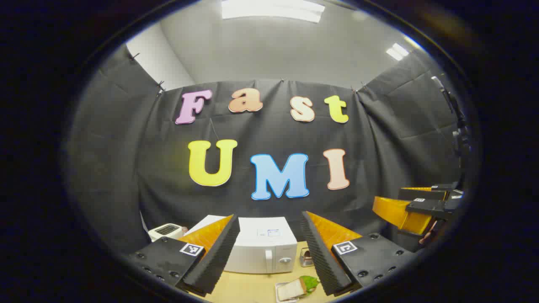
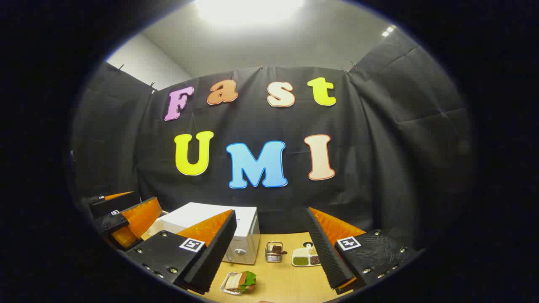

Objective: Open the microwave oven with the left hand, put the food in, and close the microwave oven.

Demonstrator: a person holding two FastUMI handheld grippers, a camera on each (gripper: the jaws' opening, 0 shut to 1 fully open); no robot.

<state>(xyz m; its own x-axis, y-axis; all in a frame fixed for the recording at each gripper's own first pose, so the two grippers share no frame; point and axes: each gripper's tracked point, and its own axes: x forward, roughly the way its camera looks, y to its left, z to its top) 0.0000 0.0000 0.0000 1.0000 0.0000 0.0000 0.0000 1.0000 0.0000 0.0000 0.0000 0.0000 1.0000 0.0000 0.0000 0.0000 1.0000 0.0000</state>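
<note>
Both grippers are held up above the near edge of the wooden table (image 2: pixel 278 277), pointing toward the far wall. The left gripper (image 1: pixel 269 256) has its fingers spread wide with nothing between them; the right gripper (image 2: pixel 271 256) is likewise spread and holds nothing. In the left gripper view the right gripper sits off to the right, well apart, with a bit of the hand (image 1: pixel 429 235) behind it.

The white microwave oven (image 1: pixel 263 246) stands at the far side of the table against the wall, door closed, its handle and knob on the right of its front. Open tabletop lies between it and the food: a sandwich with lettuce (image 1: pixel 297 288) on a small tray, near the front edge and right of the microwave's front.

To the left of the microwave sits a white toaster (image 1: pixel 167 230). To its right, a small metal basket (image 2: pixel 274 251), then a divided dish of grains (image 2: pixel 306 256) farther right.
</note>
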